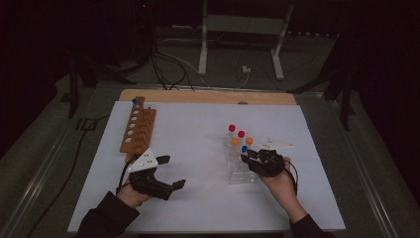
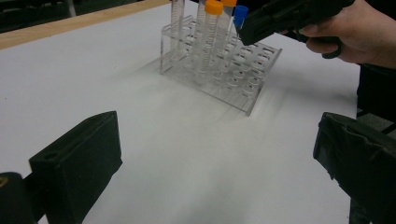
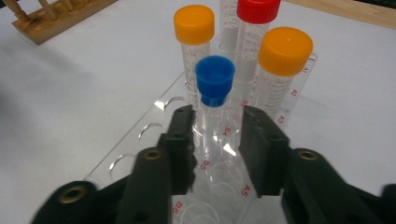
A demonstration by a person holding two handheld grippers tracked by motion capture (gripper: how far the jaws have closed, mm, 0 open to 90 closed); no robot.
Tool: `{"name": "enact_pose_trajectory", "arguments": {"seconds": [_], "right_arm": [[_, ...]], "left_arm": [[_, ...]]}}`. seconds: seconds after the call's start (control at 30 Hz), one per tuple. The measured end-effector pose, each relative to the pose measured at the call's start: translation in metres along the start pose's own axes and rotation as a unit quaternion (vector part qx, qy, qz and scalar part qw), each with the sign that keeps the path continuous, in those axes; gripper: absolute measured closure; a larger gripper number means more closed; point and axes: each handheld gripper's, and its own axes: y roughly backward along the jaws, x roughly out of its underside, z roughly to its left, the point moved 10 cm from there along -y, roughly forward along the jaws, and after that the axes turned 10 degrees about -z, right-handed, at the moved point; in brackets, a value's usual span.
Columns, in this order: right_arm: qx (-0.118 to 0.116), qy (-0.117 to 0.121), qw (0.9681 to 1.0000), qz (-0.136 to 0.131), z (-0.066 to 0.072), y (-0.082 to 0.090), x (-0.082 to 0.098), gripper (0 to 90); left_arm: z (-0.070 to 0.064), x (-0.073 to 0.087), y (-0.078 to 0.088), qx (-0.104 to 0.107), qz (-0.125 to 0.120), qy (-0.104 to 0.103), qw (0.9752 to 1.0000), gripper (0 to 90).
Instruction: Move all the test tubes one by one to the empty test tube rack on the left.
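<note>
Blue-capped tube [image 3: 214, 109] stands in the clear rack [image 3: 154, 140] on the bench [image 1: 198, 148], between the right tongs' [image 3: 217, 140] jaws, which flank it closely without clearly pressing. Red rack labels read A2–A5, B4–B6. Left tongs [image 2: 215, 154] gape, empty.

The red-capped tube [image 3: 258, 28] was cut off at the top edge, and the blue-capped tube [image 3: 214, 100] hid its lower part.

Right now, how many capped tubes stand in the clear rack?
5: blue-capped tube between the right gripper jaws, two orange, two red behind.
</note>
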Motion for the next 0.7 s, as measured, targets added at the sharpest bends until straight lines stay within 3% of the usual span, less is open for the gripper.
{"name": "enact_pose_trajectory", "arguments": {"seconds": [0.27, 0.43, 0.7], "right_arm": [[-0.002, 0.011, 0.9999, 0.007, 0.003, -0.007, 0.000, 75.5], [0.003, 0.023, 0.9997, 0.006, 0.006, -0.008, -0.001, 76.7], [0.006, 0.029, 0.9993, -0.021, 0.007, 0.003, -0.015, 76.9]], "left_arm": [[0.000, 0.000, 0.000, 0.002, -0.002, 0.001, 1.0000, 1.9], [0.000, 0.000, 0.001, 0.004, -0.002, 0.005, 1.0000, 1.9], [0.000, 0.000, 0.001, 0.005, 0.000, 0.005, 1.0000, 1.9]]}}
